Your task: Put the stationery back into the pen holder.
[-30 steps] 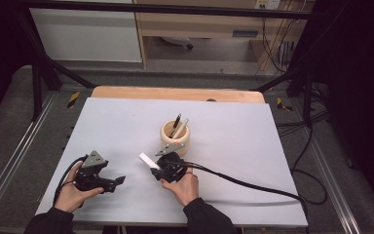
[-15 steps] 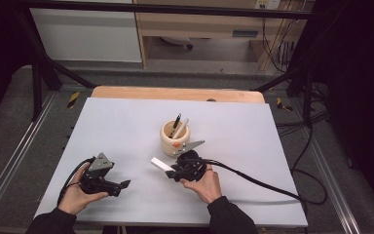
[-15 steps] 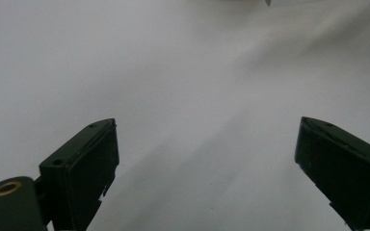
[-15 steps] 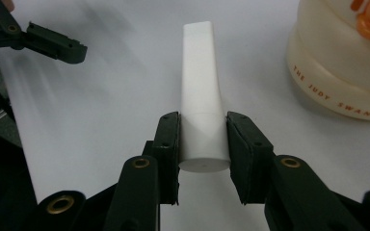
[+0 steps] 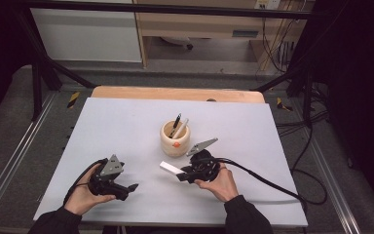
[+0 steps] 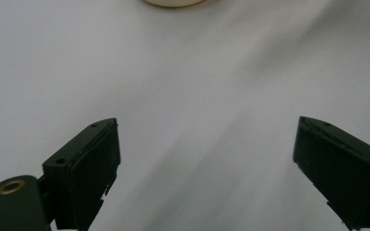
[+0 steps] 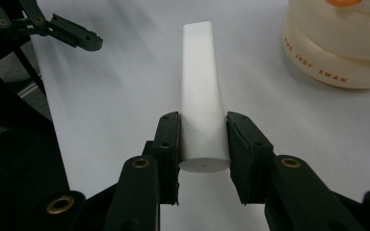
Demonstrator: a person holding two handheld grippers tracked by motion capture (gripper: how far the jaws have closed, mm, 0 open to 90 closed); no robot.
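Right hand-held gripper [image 7: 202,139] shifted rightward, pinching white tube [image 7: 202,96]; left hand-held gripper [image 6: 207,159] spread; pens [image 5: 176,125] upright in cup [image 5: 175,144].

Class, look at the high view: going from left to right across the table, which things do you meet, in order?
Left hand-held gripper, black with open jaws → white flat-ended plastic tube → right hand-held gripper, black and shut on the tube's cap end → black cable trailing off to the right.
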